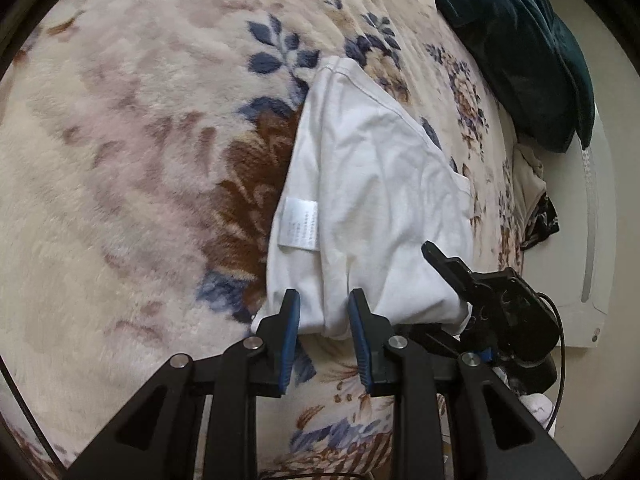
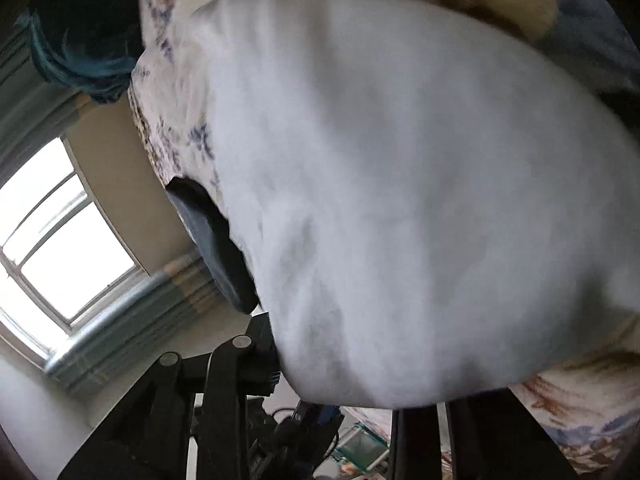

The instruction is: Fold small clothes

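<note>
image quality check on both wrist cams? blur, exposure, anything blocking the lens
Left wrist: mostly sharp, even soft light; white shirt, its care tag and the blanket read clearly; strong fisheye bending at the edges. Right wrist: shirt fills most of the frame, soft and blurred, hiding the right gripper's tips; window blown out white.

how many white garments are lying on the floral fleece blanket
1: a white cotton garment on the blanket, right of centre, just beyond the left gripper. Others may be hidden.

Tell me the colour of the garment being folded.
White garment, with a white care label; clearest in the left wrist view.
</note>
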The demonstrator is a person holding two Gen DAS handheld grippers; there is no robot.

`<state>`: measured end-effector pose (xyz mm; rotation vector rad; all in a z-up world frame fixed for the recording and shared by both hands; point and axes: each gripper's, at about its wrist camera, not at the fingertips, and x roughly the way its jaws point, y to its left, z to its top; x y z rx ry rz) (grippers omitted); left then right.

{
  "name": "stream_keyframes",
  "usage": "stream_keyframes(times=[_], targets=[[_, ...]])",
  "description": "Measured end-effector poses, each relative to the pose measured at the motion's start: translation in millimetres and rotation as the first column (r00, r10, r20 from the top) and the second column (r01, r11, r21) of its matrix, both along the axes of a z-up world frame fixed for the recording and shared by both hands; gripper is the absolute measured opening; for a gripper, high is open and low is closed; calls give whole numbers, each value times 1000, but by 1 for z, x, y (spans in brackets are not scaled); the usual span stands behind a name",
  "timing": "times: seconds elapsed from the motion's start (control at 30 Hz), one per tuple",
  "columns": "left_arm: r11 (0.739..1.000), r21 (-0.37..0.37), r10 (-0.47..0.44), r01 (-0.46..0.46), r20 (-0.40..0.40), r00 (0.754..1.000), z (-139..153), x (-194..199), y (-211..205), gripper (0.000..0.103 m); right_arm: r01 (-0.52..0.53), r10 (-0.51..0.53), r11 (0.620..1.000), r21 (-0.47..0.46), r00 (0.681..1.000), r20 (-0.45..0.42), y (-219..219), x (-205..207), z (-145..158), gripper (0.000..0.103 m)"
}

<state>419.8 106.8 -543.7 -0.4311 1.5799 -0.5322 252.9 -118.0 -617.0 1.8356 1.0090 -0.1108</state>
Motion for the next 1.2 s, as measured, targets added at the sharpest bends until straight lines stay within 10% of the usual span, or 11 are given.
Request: stream_keyframes(times=[0.3,0.63,0.93,1.2], targets=[[992,-124,-36,34,-13,999,-10,7,-18,3,-19,20,1000,17,1000,-19,-20,3,13,31],[984,20,-178,177,96,979,8,5,-17,2,-66,66,998,13,998,-13,-38,4,10,30],[966,49,-258,254,80,963,11,18,2,0,-319,321,927,-199,947,-23,-42,29,30,29],[993,-10,-119,118,-22,993,4,4,9,4,-389,363,890,-239,920,-146,-51,13,23,59]])
